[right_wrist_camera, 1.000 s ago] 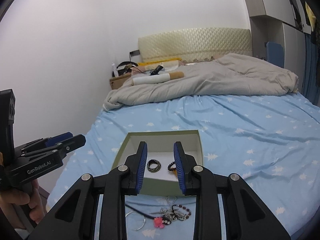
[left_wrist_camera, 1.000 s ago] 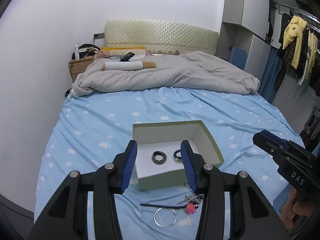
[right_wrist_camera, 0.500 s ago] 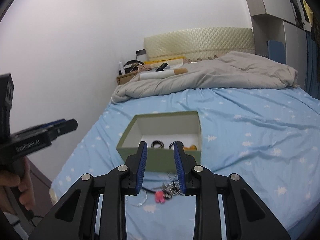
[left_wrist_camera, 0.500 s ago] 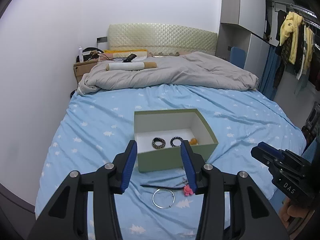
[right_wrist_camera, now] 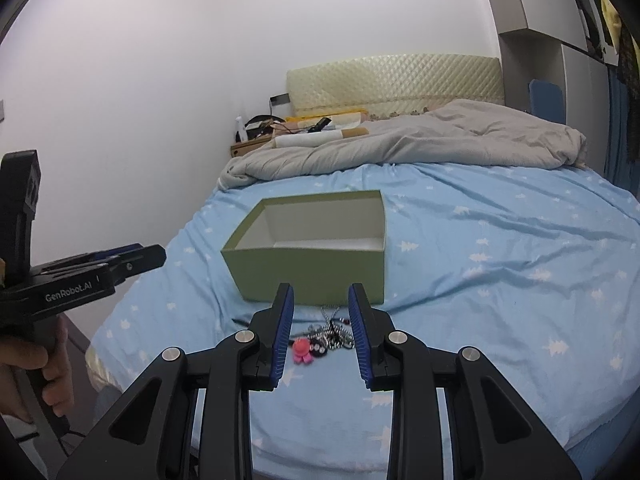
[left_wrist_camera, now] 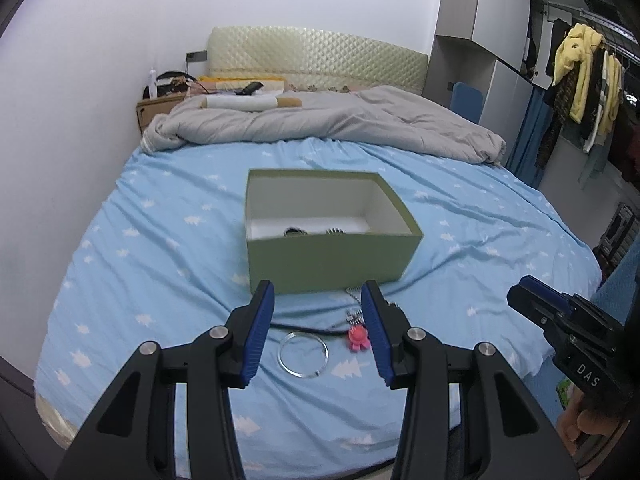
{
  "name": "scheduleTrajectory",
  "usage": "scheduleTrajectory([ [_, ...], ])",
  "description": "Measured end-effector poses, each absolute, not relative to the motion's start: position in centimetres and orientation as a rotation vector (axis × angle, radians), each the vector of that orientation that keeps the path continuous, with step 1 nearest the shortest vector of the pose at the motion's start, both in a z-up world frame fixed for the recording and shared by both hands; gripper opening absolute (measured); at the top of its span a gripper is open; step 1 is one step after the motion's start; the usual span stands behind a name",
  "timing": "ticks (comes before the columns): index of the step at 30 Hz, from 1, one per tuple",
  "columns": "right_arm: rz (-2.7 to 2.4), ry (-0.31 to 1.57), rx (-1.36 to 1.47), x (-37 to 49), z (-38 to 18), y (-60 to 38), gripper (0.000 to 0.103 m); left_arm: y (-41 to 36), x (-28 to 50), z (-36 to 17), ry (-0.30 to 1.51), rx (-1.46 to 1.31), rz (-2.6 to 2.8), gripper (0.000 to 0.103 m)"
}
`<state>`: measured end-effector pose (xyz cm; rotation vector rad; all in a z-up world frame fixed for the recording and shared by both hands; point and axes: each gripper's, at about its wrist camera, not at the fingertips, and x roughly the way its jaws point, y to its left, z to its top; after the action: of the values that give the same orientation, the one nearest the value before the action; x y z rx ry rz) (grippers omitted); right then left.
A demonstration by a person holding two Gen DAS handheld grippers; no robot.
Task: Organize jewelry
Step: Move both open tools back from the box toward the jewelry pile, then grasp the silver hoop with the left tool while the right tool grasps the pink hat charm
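A bed (left_wrist_camera: 168,248) in a pale blue sheet printed with small white trees is filling most of both views, with a grey duvet (left_wrist_camera: 320,120) lying bunched toward the quilted headboard (left_wrist_camera: 316,56). An open green box (left_wrist_camera: 332,256) with a white lining is sitting on the sheet, and two dark bracelets (left_wrist_camera: 296,232) are just showing over its near wall. The left gripper (left_wrist_camera: 318,336) is hovering above the sheet in front of the box, its blue-padded jaws standing partly apart and gripping nothing; seen from the right wrist, its side is reading "GenRobot.AI". The right gripper (right_wrist_camera: 320,330) is reaching in beside it with jaws parted more narrowly, also empty, and its body is showing "DAS" in the left view. On the sheet below them a silver bangle (left_wrist_camera: 303,355), a black cord (left_wrist_camera: 304,330), a tangle of bead chains (right_wrist_camera: 334,334) and a pink charm (left_wrist_camera: 357,336) are lying just in front of the box.
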<state>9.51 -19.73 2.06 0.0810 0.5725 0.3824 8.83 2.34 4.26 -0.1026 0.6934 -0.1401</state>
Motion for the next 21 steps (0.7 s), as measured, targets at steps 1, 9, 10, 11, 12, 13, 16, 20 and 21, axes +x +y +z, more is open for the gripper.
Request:
scheduleTrajectory([
  [1,0.383,0.574,0.082,9.3,1.7,-19.7,0.026,2.3,8.6,3.8,0.7,-0.094,-0.142,0.046],
  [9,0.369,0.595,0.1,8.0,-1.1,-19.7,0.026,2.4,7.0,-0.2,0.771,-0.115,-0.128,0.046],
  [10,0.367,0.592,0.104,7.8,-1.3,-19.7,0.026,2.4,6.9,-0.6,0.779,-0.122,-0.133,0.046],
  [11,0.366,0.59,0.105,7.7,-1.4,-19.7,0.026,2.4,6.8,-1.1,0.791,-0.124,-0.136,0.046],
  [12,0.364,0.589,0.103,7.5,-1.7,-19.7,0.026,2.3,6.8,-1.6,0.801,-0.122,-0.137,0.046],
  [13,0.361,0.592,0.099,7.4,-2.0,-19.7,0.026,2.3,6.7,-2.0,0.811,-0.123,-0.14,0.046],
  [16,0.361,0.605,0.087,7.0,-2.9,-19.4,0.027,2.3,6.6,-3.2,0.836,-0.133,-0.146,0.046],
  [20,0.359,0.628,0.086,6.7,-4.5,-19.4,0.027,2.4,6.4,-4.3,0.856,-0.147,-0.148,0.046],
  [21,0.359,0.639,0.088,6.7,-4.9,-19.4,0.027,2.4,6.5,-4.5,0.86,-0.149,-0.15,0.046],
])
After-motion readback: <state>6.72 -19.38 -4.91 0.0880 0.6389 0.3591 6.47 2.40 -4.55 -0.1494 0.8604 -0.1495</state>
